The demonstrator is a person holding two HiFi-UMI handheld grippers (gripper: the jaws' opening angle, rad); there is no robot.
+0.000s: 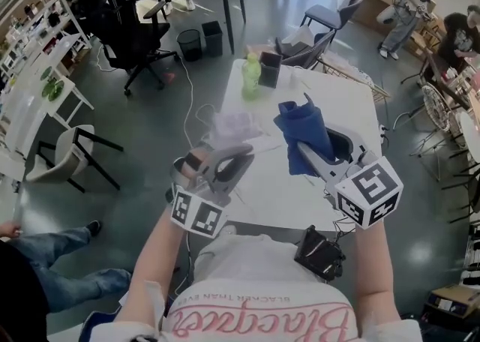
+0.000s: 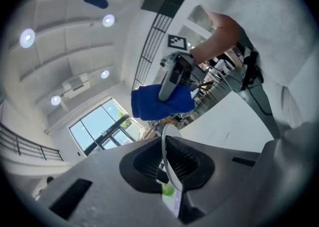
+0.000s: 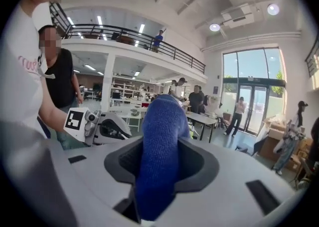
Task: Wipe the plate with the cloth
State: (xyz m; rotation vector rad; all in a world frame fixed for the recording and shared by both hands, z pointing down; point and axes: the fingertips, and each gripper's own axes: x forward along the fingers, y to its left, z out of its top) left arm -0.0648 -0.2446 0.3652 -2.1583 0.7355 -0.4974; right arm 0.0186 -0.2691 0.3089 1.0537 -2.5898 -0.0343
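Left gripper [image 2: 167, 164]: jaws clamped on the rim of a thin white plate [image 2: 165, 144], held edge-on over the left side of the white table [image 1: 352, 108]. Right gripper [image 3: 160, 164]: jaws closed on a blue cloth [image 3: 162, 121], raised above the table's near half. Green bottle [image 1: 250, 76]: table's far left.

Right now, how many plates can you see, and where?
1. The plate is clamped edge-on in the left gripper, held over the white table. The cloth hides part of it, so another could be hidden.

Blurred plate [image 1: 234, 124], outline unclear
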